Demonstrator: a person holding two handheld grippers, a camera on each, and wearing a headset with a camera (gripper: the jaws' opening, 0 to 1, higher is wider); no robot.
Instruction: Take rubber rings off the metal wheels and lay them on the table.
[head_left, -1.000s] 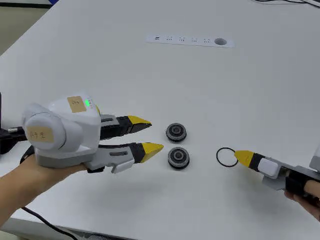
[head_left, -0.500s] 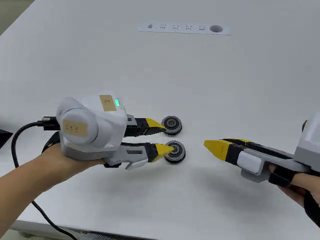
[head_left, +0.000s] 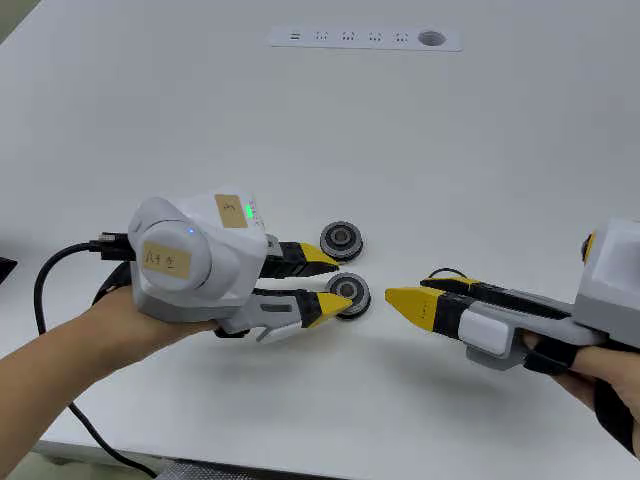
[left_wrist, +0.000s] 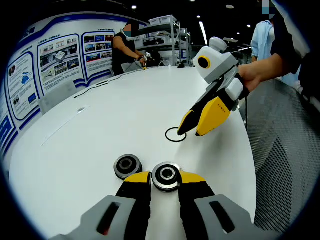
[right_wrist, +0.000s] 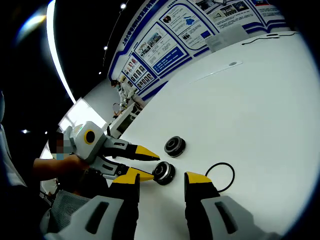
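One rubber ring (left_wrist: 166, 134) is laid on the table (head_left: 480, 150); two wheels seemingly remain. The near wheel (head_left: 351, 293) is bracketed by the left hand-held gripper (head_left: 341, 279), grip unclear; the right hand-held gripper (head_left: 408, 292) is spread, empty.

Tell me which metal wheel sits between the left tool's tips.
The nearer wheel, closer to the person; the other wheel lies beside it, outside the left tool.

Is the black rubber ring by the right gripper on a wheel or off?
Off. The rubber ring lies flat on the table, apart from both metal wheels, with nothing inside it.
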